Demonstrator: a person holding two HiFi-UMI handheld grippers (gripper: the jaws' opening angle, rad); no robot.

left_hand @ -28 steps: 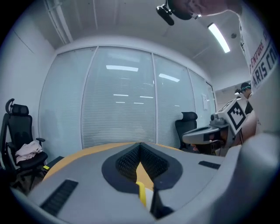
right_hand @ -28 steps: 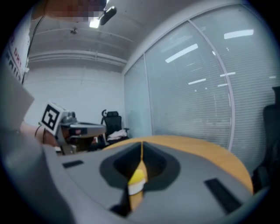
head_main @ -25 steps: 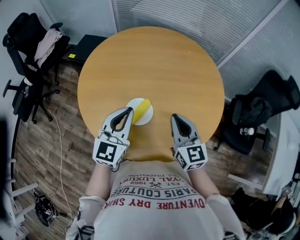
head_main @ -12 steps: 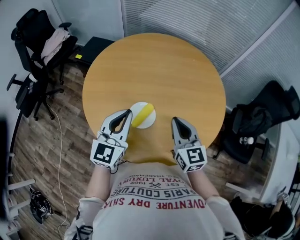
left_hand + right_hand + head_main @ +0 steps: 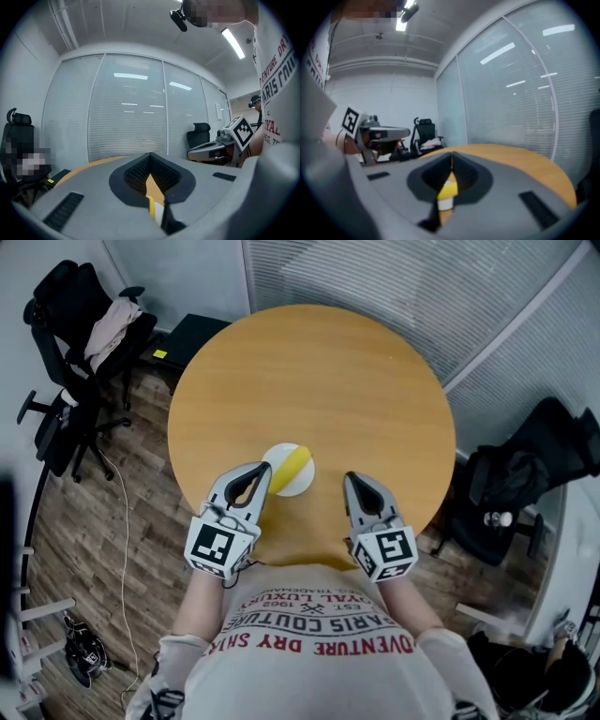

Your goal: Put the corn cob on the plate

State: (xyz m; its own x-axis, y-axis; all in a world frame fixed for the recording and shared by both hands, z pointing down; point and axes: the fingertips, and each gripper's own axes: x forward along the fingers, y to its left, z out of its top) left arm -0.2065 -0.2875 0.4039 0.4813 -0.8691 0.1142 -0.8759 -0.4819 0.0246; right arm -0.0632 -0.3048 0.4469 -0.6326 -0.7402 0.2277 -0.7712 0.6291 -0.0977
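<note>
Table layout, from above me.

Corn cob (image 5: 292, 465) lies on the plate (image 5: 303, 484); the plate sits on the table (image 5: 375, 381), nr the edge closest to me, a bit left of centre. My left gripper (image 5: 264, 470) is on my side of the plate, tips at its near-left rim; can't tell if touching. My right gripper (image 5: 349, 479) is right of the plate, apart from it, tips over bare table. Both point away from me, plate btwn them. Chair w/ clothes on it (image 5: 70, 315) stands on the floor left of the table, a 2nd chair (image 5: 525, 465) on the right. Blinds (image 5: 394, 277) behind the table.
</note>
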